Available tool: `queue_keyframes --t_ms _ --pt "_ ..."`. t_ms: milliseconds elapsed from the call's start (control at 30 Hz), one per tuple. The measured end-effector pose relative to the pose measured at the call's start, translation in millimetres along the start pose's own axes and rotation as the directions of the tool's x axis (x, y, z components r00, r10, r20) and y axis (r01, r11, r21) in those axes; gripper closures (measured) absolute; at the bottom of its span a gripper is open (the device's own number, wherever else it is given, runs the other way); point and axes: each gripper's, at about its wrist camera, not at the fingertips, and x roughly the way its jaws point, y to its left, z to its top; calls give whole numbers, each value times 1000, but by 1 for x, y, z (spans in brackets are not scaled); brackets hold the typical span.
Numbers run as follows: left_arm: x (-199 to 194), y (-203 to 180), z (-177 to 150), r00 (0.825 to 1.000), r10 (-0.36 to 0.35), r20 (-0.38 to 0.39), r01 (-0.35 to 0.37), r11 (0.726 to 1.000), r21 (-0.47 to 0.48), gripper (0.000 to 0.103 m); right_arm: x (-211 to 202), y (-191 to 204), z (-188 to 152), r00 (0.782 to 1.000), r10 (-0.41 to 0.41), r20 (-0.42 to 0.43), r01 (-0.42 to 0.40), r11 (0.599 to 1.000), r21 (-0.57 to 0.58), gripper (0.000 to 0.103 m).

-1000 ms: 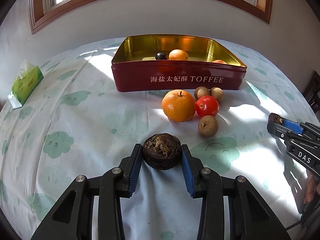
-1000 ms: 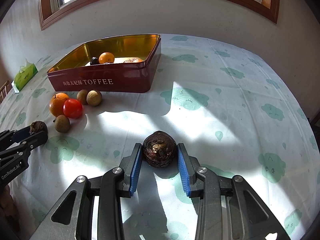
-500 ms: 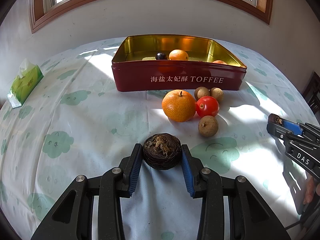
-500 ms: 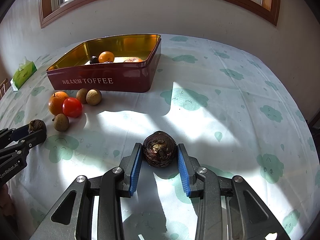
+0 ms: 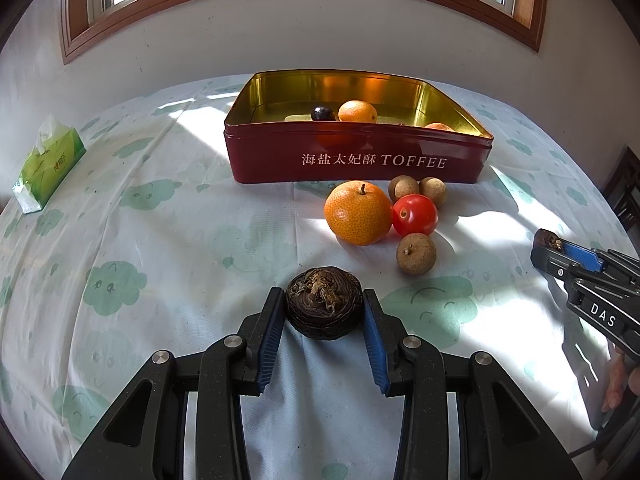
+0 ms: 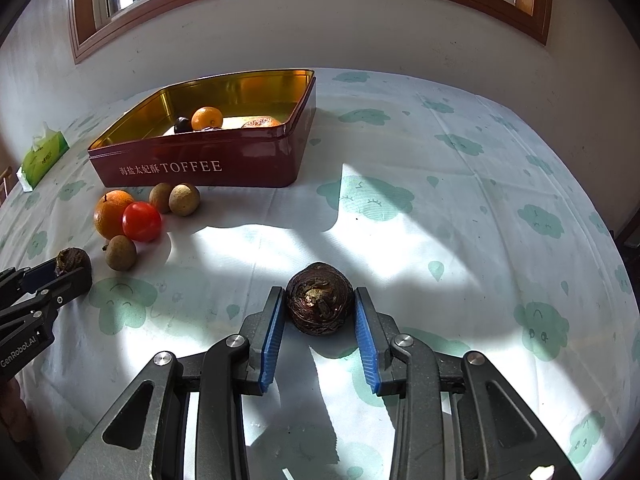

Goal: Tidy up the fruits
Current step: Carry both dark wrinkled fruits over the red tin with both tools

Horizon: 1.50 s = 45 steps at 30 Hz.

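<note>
Both hands are loaded here. In the left wrist view, the left gripper [image 5: 323,312] sits low in the centre of the frame, its blue-padded fingers [image 5: 269,332] drawn in narrow and pressed against the sides of a dark, ridged water chestnut [image 5: 323,307]. In the right wrist view it is the same picture: the right gripper [image 6: 320,312] at lower centre has closed snugly on a second water chestnut [image 6: 320,305], the pads touching both flanks. Each fruit hangs over the cloud-print cloth of the bench [image 6: 440,220].

The task looks partly done. The red toffee tin [image 5: 356,162], in the upper middle of the left view, already holds a small orange [image 5: 357,111], a dark round fruit [image 5: 322,113] just to its left, and another orange-coloured fruit [image 5: 438,126] peeking over the rim at the right; what else lies on its gold floor I cannot tell.

Plenty is left outside. Just below the tin's front wall sits a cluster: a big orange [image 5: 357,212], a red tomato [image 5: 414,214] touching it, two brown longans [image 5: 403,188] behind, and a third longan [image 5: 415,253] in front. By my reckoning the two held chestnuts go in next, then those five.

A green tissue pack [image 5: 50,168] lies at far left, well apart.
</note>
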Motion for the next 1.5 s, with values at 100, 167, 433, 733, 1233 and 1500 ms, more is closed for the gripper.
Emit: queue_keyframes --t_ms 100,167,433,733,1233,1500 --pt "0 0 1 1000 3 -1 -3 1000 4 64 1 0 1 1000 -3 -4 4 1000 7 72" --pt "1 0 2 1000 7 -1 -7 1000 -1 64 1 0 1 1000 -3 -6 3 1000 8 72" --pt "-1 13 11 1000 11 8 -10 999 -32 64 -1 -2 4 1000 16 -4 -16 1000 26 72" --pt "-9 28 33 998 28 52 -26 999 -42 64 -10 1 21 999 40 32 -41 999 21 72" --pt "-9 40 113 987 10 158 -8 1000 -9 64 -14 24 87 988 106 111 -101 994 -50 72" --pt "22 35 134 994 -24 106 24 1000 2 64 9 44 115 988 120 93 -111 988 -105 72"
